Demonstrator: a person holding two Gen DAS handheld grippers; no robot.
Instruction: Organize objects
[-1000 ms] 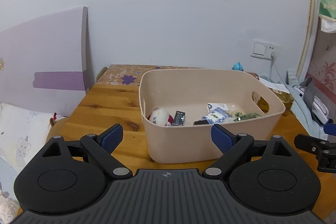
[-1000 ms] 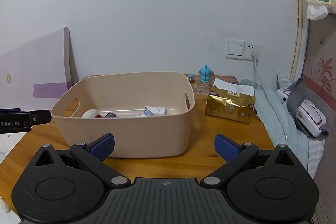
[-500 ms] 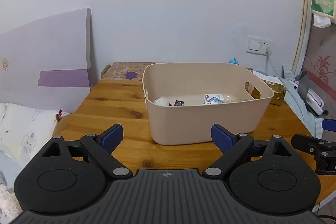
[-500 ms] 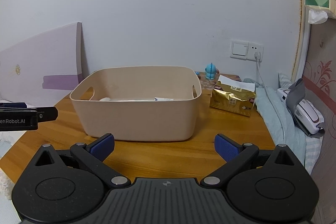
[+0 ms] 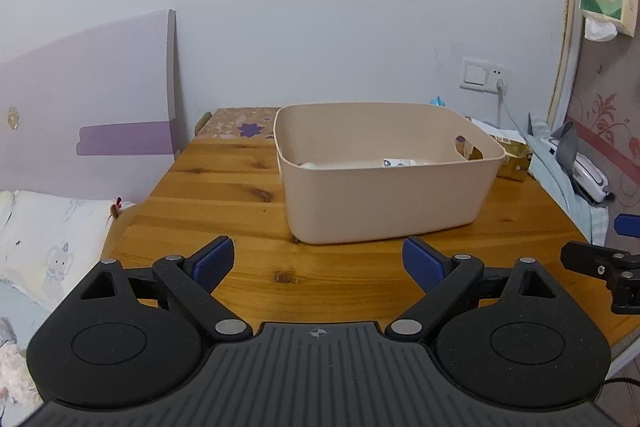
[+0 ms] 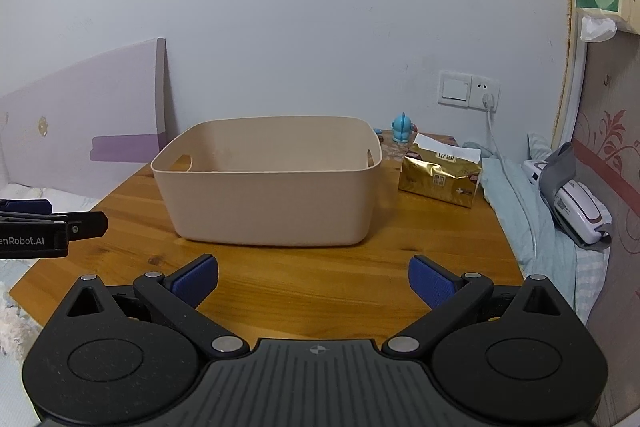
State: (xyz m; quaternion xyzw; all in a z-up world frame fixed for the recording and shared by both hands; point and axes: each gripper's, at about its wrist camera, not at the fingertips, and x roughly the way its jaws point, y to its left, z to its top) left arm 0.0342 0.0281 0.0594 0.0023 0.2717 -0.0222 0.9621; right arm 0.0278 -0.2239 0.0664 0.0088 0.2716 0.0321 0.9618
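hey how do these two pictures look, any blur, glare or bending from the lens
Left wrist view: sharp, soft even light, no glare; fisheye bows the door frame and darkens the corners. Right wrist view: equally sharp; a mild sheen on the gold packet, a faint shadow under the beige bin.

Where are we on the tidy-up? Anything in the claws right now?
Done: a few small items already lie in the beige bin on the wooden table. In hand: nothing; the left claw and right claw both stand open and empty, short of the bin. Possibly left: the gold packet and blue figurine beside the bin.
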